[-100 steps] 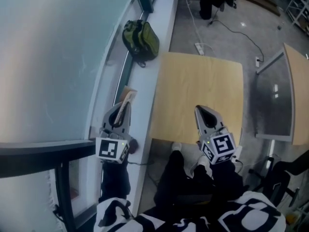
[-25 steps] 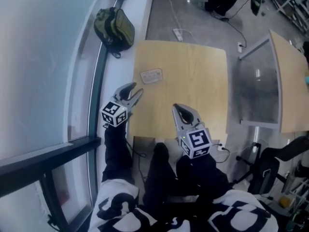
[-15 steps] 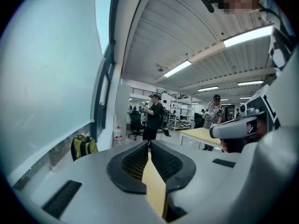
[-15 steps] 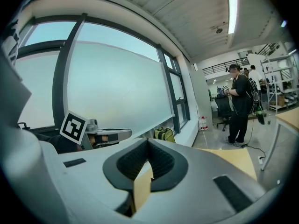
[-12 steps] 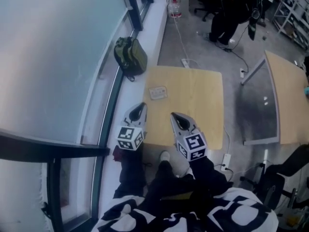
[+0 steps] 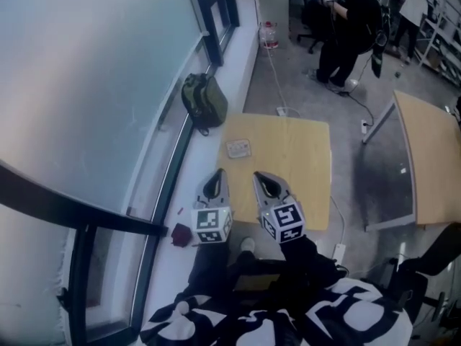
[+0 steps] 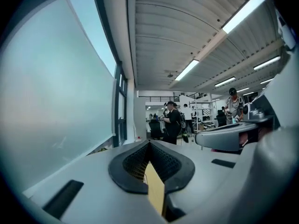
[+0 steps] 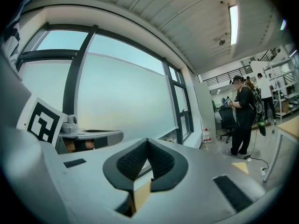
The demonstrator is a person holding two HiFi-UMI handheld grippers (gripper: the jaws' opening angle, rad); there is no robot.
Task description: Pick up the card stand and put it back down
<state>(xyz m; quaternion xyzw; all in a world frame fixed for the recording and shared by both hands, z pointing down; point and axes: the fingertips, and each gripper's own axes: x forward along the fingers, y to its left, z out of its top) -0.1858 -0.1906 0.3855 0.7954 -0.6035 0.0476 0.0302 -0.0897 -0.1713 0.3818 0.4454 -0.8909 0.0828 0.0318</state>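
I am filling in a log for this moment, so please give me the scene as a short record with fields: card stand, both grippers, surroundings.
card stand: on the wooden table, towards its far left corner, held by nothing
left gripper: shut, empty, by the table's near left edge
right gripper: shut, empty, over the table's near part, beside the left one
surroundings: green bag on the window ledge beyond the table

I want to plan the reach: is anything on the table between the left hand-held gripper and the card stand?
Nothing visible. Only bare table lies between the left hand-held gripper and the card stand.
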